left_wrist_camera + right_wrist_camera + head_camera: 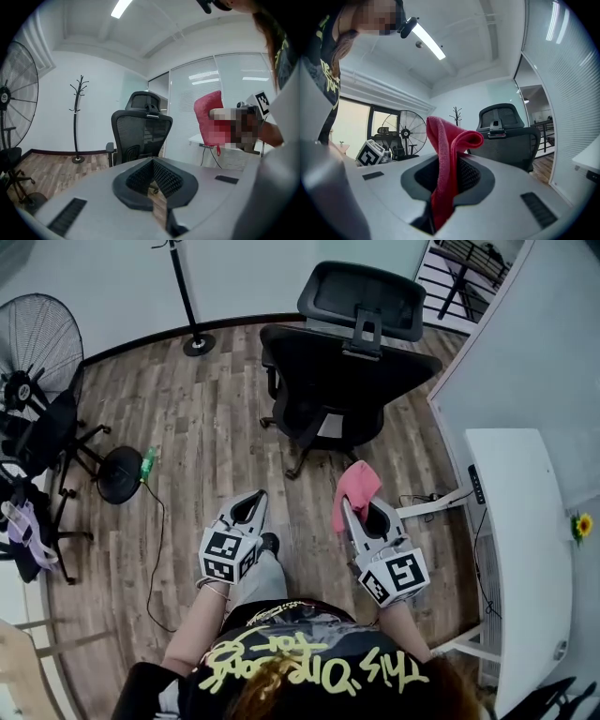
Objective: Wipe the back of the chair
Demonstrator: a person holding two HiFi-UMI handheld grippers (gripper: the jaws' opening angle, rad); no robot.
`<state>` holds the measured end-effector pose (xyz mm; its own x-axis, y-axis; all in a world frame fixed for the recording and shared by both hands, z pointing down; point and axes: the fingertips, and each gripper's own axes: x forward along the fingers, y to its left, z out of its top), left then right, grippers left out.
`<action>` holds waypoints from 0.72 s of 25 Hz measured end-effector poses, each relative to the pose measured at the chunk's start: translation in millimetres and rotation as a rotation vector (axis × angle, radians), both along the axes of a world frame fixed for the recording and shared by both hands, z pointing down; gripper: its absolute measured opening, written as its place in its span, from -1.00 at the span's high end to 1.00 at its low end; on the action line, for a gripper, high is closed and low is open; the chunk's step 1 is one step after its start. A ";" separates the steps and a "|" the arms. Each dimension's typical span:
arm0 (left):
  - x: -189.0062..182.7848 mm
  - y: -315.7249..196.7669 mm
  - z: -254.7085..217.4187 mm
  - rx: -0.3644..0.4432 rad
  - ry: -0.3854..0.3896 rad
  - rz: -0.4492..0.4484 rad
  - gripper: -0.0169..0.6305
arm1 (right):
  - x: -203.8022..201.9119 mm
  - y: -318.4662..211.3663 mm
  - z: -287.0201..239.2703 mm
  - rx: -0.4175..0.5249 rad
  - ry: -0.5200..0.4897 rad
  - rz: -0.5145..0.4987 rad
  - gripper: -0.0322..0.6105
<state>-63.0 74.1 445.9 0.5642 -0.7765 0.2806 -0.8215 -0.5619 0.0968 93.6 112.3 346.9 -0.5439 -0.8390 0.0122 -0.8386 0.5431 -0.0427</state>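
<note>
Two tools held low over wood floor (pixel 187 418), both aimed at chair (pixel 342 381) ahead, rear of its mesh back facing them. Jaws of right tool (pixel 445 185) clamped on red cloth (pixel 449 150), folded top flopping above pads, lower end hanging down between them. Jaws of left tool (pixel 152 176) closed tip to tip, nothing between. Chair apart from both tools, untouched by cloth. White desk (pixel 520 540) at right; fan (pixel 33 362) and coat stand (pixel 186 306) at left.

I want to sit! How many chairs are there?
2: the black mesh office chair straight ahead, and a dark cluttered chair at far left beside the round standing fan. Others may be hidden.
</note>
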 end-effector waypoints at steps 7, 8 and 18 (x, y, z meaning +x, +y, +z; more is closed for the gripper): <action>-7.5 -74.3 3.7 -0.017 0.005 0.046 0.97 | -14.0 -74.2 -1.0 -0.008 0.005 0.034 0.71; -9.7 -84.0 2.4 -0.018 0.005 0.051 0.97 | -16.6 -84.7 -3.8 -0.004 0.004 0.037 0.71; -22.7 -161.0 -3.1 -0.036 -0.005 0.111 0.97 | -33.8 -163.5 -11.6 -0.010 -0.004 0.080 0.71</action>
